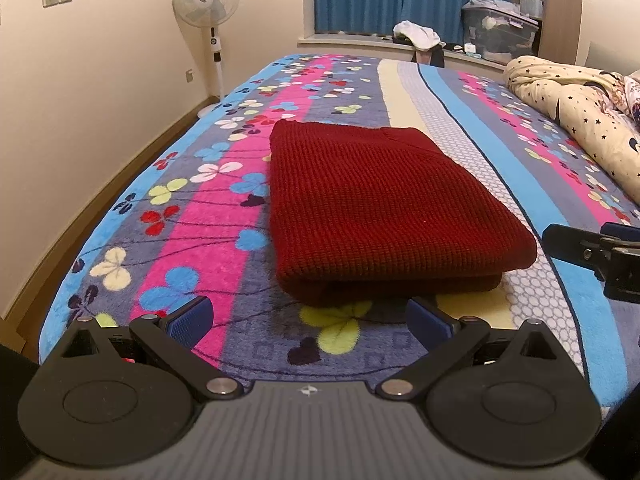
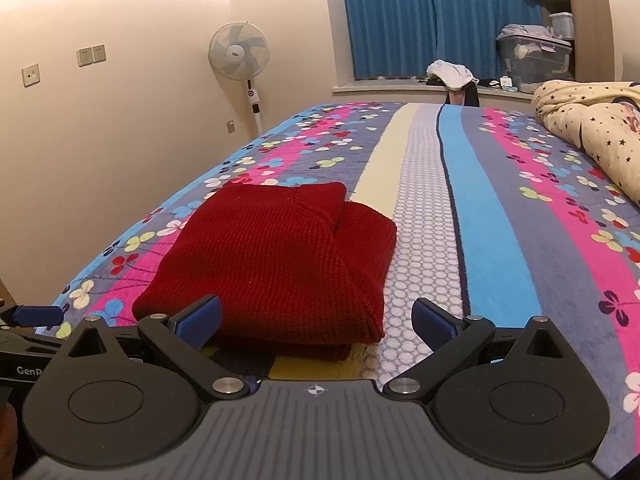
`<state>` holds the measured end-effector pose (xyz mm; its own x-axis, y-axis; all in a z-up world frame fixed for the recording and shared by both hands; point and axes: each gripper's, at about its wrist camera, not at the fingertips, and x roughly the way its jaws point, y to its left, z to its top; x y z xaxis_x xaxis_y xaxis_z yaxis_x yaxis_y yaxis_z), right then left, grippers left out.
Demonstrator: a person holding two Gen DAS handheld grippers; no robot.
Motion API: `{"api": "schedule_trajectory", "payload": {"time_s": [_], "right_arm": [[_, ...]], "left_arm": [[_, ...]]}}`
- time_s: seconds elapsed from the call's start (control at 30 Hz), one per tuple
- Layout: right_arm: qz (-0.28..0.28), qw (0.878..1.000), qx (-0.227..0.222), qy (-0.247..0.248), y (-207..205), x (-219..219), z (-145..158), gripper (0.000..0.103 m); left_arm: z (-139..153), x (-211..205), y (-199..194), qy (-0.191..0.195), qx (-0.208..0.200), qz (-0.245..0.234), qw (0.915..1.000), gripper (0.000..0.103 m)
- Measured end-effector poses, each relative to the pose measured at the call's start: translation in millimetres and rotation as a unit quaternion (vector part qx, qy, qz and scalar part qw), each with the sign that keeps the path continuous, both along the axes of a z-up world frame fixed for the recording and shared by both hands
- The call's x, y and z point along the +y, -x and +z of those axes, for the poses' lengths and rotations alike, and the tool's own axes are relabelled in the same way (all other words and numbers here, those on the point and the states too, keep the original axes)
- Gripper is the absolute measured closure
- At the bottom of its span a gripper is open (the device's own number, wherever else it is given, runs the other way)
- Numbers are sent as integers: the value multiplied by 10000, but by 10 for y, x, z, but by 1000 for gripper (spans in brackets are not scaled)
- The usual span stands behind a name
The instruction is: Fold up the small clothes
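A dark red knitted sweater point(image 1: 372, 204) lies folded into a thick rectangle on the patterned bed blanket point(image 1: 200, 216). In the right wrist view the same sweater point(image 2: 280, 260) shows its stacked layers at the near edge. My left gripper point(image 1: 308, 320) stands open just short of the sweater's near edge, nothing between its blue pads. My right gripper point(image 2: 316, 322) is open too, its left pad point(image 2: 200, 318) beside the sweater's near corner, holding nothing. The right gripper point(image 1: 592, 250) also shows at the right edge of the left wrist view, to the right of the sweater.
A cream quilt with stars point(image 1: 576, 116) is bunched at the bed's right side. A standing fan point(image 1: 206, 4) is by the wall at far left. Blue curtains point(image 2: 432, 16), a clothes pile point(image 2: 452, 74) and storage bins point(image 2: 532, 60) lie beyond the bed. The bed's left edge point(image 1: 100, 216) drops to the floor.
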<state>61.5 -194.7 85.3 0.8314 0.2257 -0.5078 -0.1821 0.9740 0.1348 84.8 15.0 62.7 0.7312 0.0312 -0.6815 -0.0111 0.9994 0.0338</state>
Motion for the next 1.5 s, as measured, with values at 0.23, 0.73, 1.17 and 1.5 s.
{"api": "schedule_trajectory", "payload": {"time_s": [0.23, 0.73, 1.17, 1.5], "right_arm": [[75, 10000, -31, 58, 4, 27, 9, 2], [121, 9999, -69, 100, 34, 32, 19, 2], [147, 9998, -77, 116, 40, 29, 25, 2], [147, 9998, -72, 118, 40, 36, 24, 2]], "left_arm": [[-2, 1, 0, -1, -9, -4, 10000, 0], [-2, -3, 1, 2, -20, -15, 10000, 0], [-1, -4, 1, -2, -28, -17, 10000, 0], [-3, -6, 3, 1, -26, -15, 10000, 0]]}}
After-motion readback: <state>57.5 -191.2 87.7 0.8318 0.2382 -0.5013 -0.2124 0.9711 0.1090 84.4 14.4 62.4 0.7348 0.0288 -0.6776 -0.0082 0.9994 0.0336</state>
